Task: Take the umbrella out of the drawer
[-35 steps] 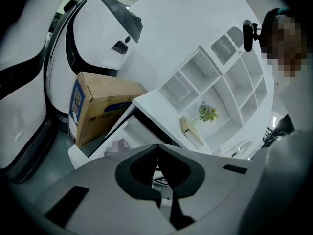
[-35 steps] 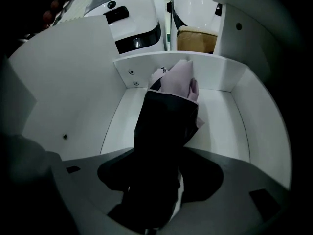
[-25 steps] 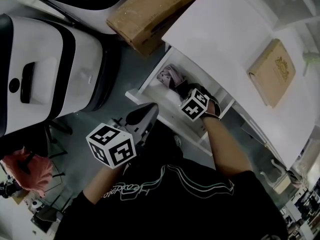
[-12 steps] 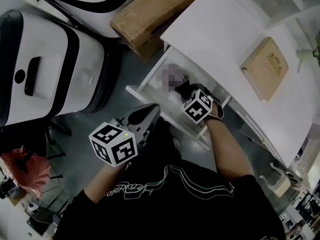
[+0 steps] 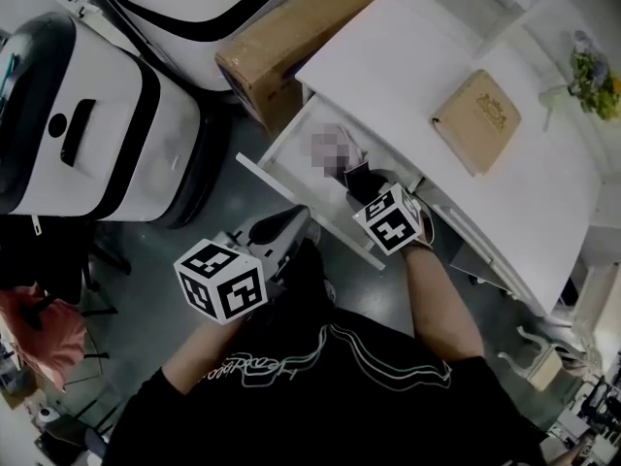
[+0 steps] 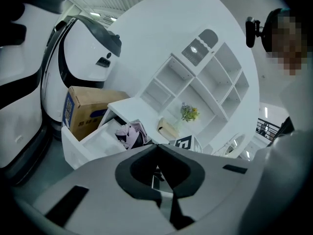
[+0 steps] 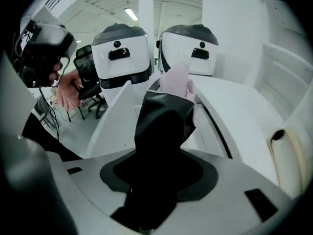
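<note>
"Right tool (image 7: pixel 159 177) is clamping the dark end of the umbrella (image 7: pixel 164 119), jaws closed tight around it. Which step is this?"

"Going by size: the white desk (image 5: pixel 388 66) is carrying a book (image 5: pixel 475 119), its drawer (image 5: pixel 291 151) is standing pulled open on its left side, and the umbrella is still lying inside, pink folds pointing far. I'd say the grasp is made and the lift is only starting. Next it's calling for a pull up and toward the near side, clearing the drawer's front wall."

"And the left tool (image 6: pixel 157 153)?"

"Hanging near, jaws together on nothing."

"Anything changing since a second ago?"

"Little. The right tool is staying at the umbrella's near end; mostly the head view is swinging, so the book is showing further left."
</note>
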Demonstrator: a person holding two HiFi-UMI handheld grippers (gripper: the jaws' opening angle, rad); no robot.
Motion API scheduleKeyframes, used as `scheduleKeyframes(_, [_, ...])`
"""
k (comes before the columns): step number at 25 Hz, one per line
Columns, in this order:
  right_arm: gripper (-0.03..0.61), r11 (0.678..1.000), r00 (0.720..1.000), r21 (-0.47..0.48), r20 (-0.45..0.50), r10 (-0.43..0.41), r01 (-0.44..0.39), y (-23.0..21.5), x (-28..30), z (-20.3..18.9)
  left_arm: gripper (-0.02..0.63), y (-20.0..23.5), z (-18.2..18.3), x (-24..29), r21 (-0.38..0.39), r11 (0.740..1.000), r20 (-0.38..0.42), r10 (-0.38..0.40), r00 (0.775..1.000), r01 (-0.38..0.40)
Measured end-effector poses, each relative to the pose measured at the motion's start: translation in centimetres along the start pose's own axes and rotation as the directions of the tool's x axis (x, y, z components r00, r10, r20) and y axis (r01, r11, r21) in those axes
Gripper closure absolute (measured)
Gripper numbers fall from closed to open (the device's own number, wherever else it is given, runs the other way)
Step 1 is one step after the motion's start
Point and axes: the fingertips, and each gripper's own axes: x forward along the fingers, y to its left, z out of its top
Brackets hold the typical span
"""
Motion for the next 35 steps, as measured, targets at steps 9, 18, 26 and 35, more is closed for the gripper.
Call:
scheduleKeyframes(9, [0.364,0.994,0.97,0.107,0.237,-0.05,0.025,3.4,-12.7,0.8,0.594,-8.0,-1.4,-4.3,0.095,0.995,0.058,-0.026,0.998,0.021])
scheduleKeyframes(18, [0.364,0.99,0.908,0.122,0.403,-0.115,0.071,7.4,-24.8,-0.2,0.594,-14.5,-1.2,-8.6,0.174,0.985,0.153,-0.046,0.987,0.019])
scheduleKeyframes(26, [0.364,0.988,0.791,0.152,0.608,-0.076,-0.021,10.4,-32.4,1.1,0.594,-17.9,-1.3,-11.1,0.229,0.973,0.17,-0.056,0.984,0.015])
scheduleKeyframes(35, [0.364,0.983,0.726,0.172,0.685,-0.071,-0.066,12.2,-35.0,0.8,0.594,-20.4,-1.6,-12.0,0.272,0.962,0.175,-0.071,0.982,0.021])
